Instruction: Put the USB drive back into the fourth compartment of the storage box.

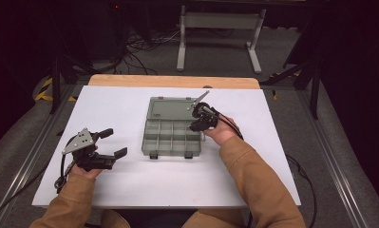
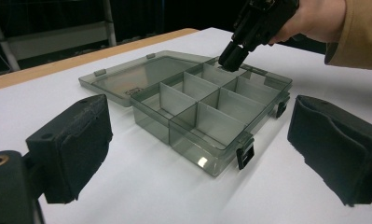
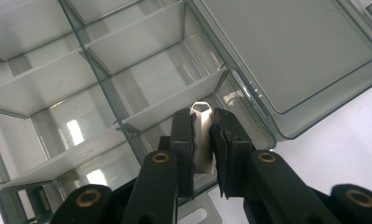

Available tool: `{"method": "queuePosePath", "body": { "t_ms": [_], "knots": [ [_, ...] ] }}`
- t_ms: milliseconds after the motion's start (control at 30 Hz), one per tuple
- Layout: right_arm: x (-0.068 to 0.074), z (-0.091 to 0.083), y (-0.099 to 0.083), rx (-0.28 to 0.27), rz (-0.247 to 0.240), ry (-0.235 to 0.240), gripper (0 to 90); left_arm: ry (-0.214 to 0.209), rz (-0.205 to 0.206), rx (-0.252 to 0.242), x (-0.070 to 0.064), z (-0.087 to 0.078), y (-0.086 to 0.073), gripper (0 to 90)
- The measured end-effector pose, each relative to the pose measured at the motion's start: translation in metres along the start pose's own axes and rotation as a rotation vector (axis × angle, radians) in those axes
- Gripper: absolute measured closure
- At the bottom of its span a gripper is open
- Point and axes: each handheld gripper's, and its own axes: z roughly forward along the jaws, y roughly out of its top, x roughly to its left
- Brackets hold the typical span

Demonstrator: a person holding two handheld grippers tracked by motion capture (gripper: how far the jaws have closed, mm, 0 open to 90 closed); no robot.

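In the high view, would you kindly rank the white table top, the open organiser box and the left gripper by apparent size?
1. White table top, by far the largest.
2. Organiser box, including its opened lid.
3. Left gripper, smallest, though it sits nearer the camera, so the gap is somewhat understated.

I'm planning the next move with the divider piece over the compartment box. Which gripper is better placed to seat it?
Right. The right gripper is shut on the clear divider, above the organizer box at its hinge side. The left gripper is open, apart from the box, over the white table.
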Motion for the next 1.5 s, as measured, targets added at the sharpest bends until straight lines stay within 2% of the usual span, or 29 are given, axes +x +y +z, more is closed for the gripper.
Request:
{"method": "queuePosePath", "body": {
  "t_ms": [600,867,933,1033,1133,1167,1200,1233,1400,1500],
  "knots": [
    [0.002,0.009,0.001,0.043,-0.011,0.015,79.3,-0.001,-0.006,0.000,0.000,0.000,0.000,7.3],
    [0.001,0.006,0.000,0.020,0.000,0.025,76.5,-0.003,-0.013,0.010,0.001,0.000,0.001,8.1],
    [0.001,0.004,0.000,0.012,0.001,0.024,76.3,0.007,-0.015,0.021,0.001,-0.001,0.001,8.2],
    [0.001,0.000,0.000,-0.002,-0.005,0.011,79.8,0.007,-0.031,0.029,0.003,0.000,0.002,8.9],
    [0.002,-0.008,-0.002,-0.020,-0.003,-0.001,88.7,0.017,-0.039,0.039,0.006,0.001,0.004,12.0],
    [0.002,-0.010,-0.003,-0.024,-0.002,-0.004,90.0,0.013,-0.058,0.048,0.008,0.001,0.005,13.3],
    [0.002,-0.017,-0.006,-0.037,0.008,-0.008,90.0,0.012,-0.062,0.050,0.009,0.002,0.007,18.7],
    [0.002,-0.017,-0.006,-0.037,0.008,-0.008,90.0,0.018,-0.063,0.059,0.010,0.002,0.008,18.7],
    [-0.001,-0.031,-0.015,-0.072,0.023,-0.030,90.0,0.037,-0.090,0.110,0.016,0.007,0.017,35.4],
    [-0.003,-0.039,-0.020,-0.087,0.033,-0.045,90.0,0.031,-0.096,0.146,0.019,0.010,0.023,46.5]
  ]
}}
